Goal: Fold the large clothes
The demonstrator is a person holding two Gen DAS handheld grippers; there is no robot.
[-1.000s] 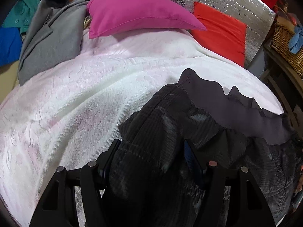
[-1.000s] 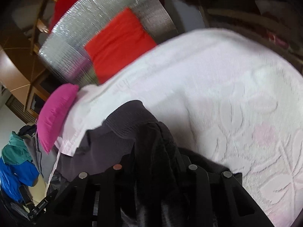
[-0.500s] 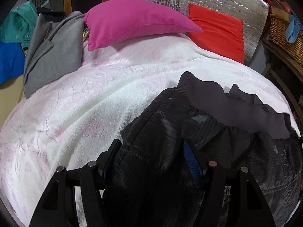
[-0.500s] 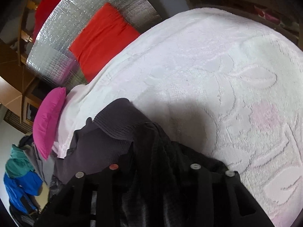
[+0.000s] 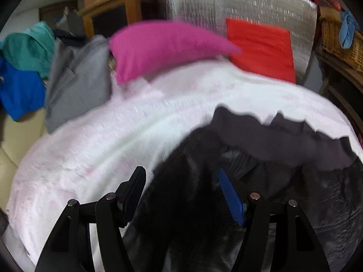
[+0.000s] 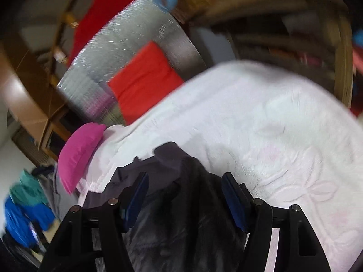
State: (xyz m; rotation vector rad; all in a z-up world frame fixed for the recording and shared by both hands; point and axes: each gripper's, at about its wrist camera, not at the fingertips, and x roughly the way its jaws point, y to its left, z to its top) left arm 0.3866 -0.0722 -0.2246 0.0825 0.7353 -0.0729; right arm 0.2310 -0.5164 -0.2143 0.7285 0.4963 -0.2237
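Bed (image 5: 95,149): white bedspread with a faint pink raised floral pattern, fills most of both views. Silver quilted headboard (image 5: 249,6) at the far end, red cushion (image 5: 261,47) against it, magenta pillow (image 5: 163,47) just left of that. Grey jacket (image 5: 77,79) at the far left edge, teal and blue clothes beyond it.

Task item: dark garment (image 5: 261,163), black waffle-textured fabric with a dark grey ribbed band along its far edge. It lies on the near right part of the bed, bunched and wrinkled, not flat. The ribbed edge runs roughly left to right.

Left hand-held gripper (image 5: 181,185): jaws spread wide, nothing pinched. Black fabric sits between and under the fingers, directly ahead and to the right.

Right hand-held gripper (image 6: 185,192): also spread wide, released. A raised fold of the dark garment (image 6: 181,181) runs up through the gap between its fingers, but the pads stand off it on both sides.

Key relation: the garment is right at both grippers, its long edge crosswise to them; neither is clearly nearer. Both views are motion-blurred.

My read: between grasps. Next grip probably wants the ribbed edge or a corner to spread the piece flat.
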